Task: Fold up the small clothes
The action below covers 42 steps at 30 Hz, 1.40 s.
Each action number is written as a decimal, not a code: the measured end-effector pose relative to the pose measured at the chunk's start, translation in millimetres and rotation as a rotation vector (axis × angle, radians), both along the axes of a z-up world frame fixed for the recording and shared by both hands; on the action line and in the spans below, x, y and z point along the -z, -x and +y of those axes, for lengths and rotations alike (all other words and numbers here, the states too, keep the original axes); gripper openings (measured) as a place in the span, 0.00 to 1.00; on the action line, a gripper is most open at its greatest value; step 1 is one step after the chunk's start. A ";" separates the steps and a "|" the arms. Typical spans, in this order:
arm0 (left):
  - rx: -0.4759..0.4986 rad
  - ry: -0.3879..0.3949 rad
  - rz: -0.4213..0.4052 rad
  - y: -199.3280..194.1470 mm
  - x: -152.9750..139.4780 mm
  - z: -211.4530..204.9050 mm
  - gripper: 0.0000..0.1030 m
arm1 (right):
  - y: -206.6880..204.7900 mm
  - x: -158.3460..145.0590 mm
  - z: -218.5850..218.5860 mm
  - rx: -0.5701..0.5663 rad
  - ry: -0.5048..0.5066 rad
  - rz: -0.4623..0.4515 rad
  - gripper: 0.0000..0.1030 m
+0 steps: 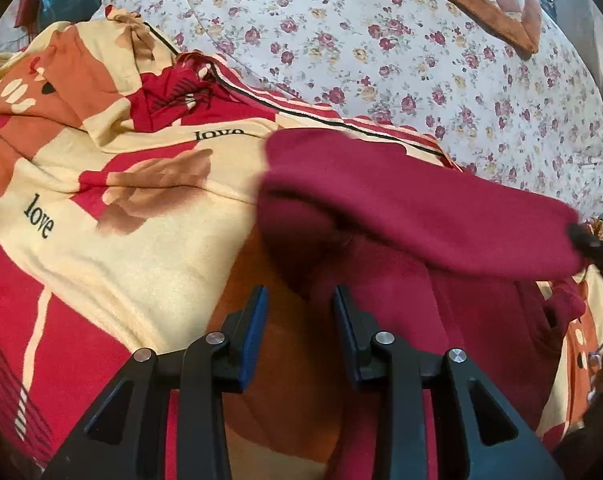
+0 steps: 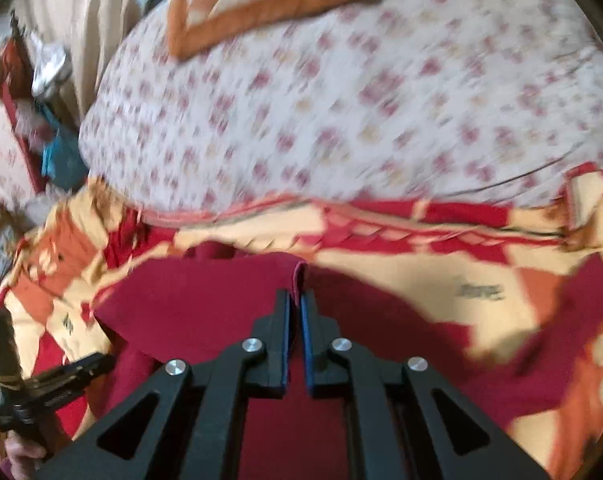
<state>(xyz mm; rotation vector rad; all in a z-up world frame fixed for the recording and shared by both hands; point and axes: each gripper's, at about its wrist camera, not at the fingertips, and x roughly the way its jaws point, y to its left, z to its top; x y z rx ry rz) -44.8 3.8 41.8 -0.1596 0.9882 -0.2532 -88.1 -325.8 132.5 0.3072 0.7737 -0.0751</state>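
A dark red garment (image 1: 413,208) lies on a patterned red, cream and orange blanket (image 1: 101,200). Part of it is lifted and stretched to the right, where my right gripper (image 1: 589,242) holds its end. My left gripper (image 1: 301,300) is open and empty, just above the blanket by the garment's left edge. In the right wrist view my right gripper (image 2: 295,298) is shut on a folded edge of the dark red garment (image 2: 205,296). The left gripper (image 2: 61,380) shows at the lower left there.
A white quilt with red flowers (image 1: 381,48) covers the bed behind the blanket. An orange and cream checked cushion (image 1: 489,0) lies on it at the back. Clutter with a blue item (image 2: 57,156) and a curtain (image 2: 81,20) stand beside the bed.
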 end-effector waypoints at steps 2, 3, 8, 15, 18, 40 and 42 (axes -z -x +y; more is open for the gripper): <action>-0.007 0.003 0.005 -0.1 1.0 2.0 0.12 | 14.0 -7.5 -19.6 0.072 0.049 0.002 0.05; -0.010 0.009 0.008 -0.2 1.6 3.3 0.12 | 20.6 -6.1 -31.7 0.116 0.080 0.024 0.05; -0.004 -0.003 0.007 2.8 -3.8 -1.8 0.12 | 22.1 31.2 -58.0 0.143 0.029 0.231 0.08; 0.046 -0.017 -0.013 2.1 -14.4 -3.8 0.12 | 1.0 1.5 -9.2 -0.016 -0.019 0.127 0.56; 0.038 0.007 0.000 -14.4 -11.1 -0.2 0.12 | -35.5 -10.9 36.7 -0.211 -0.075 0.109 0.63; 0.047 0.129 -0.038 -47.8 -18.6 41.8 0.00 | -209.2 54.2 217.6 -0.724 -0.015 0.271 0.11; -0.004 0.139 -0.060 -48.0 -26.4 60.2 0.00 | -213.7 46.5 233.1 -0.750 -0.037 0.234 0.11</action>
